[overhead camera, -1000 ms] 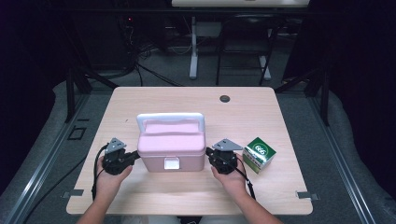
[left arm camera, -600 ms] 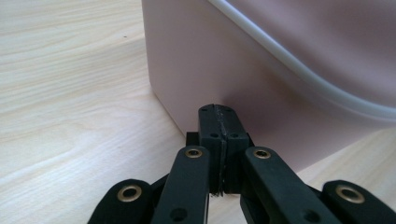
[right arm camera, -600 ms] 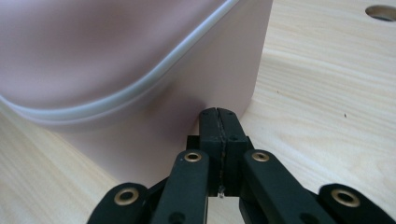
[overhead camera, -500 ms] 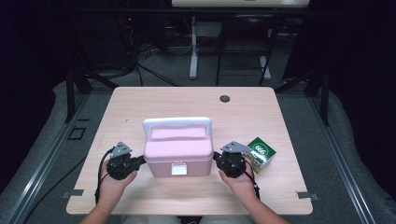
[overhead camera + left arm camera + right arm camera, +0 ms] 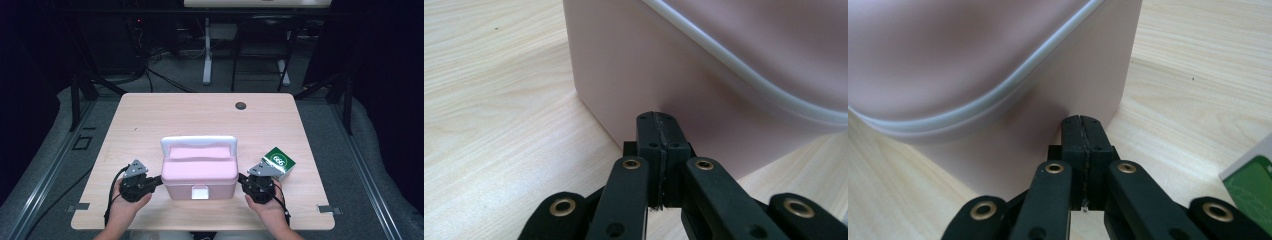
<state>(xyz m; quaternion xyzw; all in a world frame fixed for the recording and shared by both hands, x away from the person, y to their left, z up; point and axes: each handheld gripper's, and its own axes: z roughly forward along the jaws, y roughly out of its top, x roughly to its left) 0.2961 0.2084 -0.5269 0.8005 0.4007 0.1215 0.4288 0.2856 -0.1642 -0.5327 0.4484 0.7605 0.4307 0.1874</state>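
Squeezing the pink lidded box [image 5: 199,170] from nine and three o'clock, I keep left tool [image 5: 159,179] and right tool [image 5: 240,177] pressed together as blunt pushers, box at the worktop's [image 5: 200,115] six o'clock edge.

Smooth matt pink plastic box [image 5: 199,172] on pale wood-grain table [image 5: 150,120].

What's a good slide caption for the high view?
Two shut grippers, left and right, press a pink lidded box from both sides on a wooden table.
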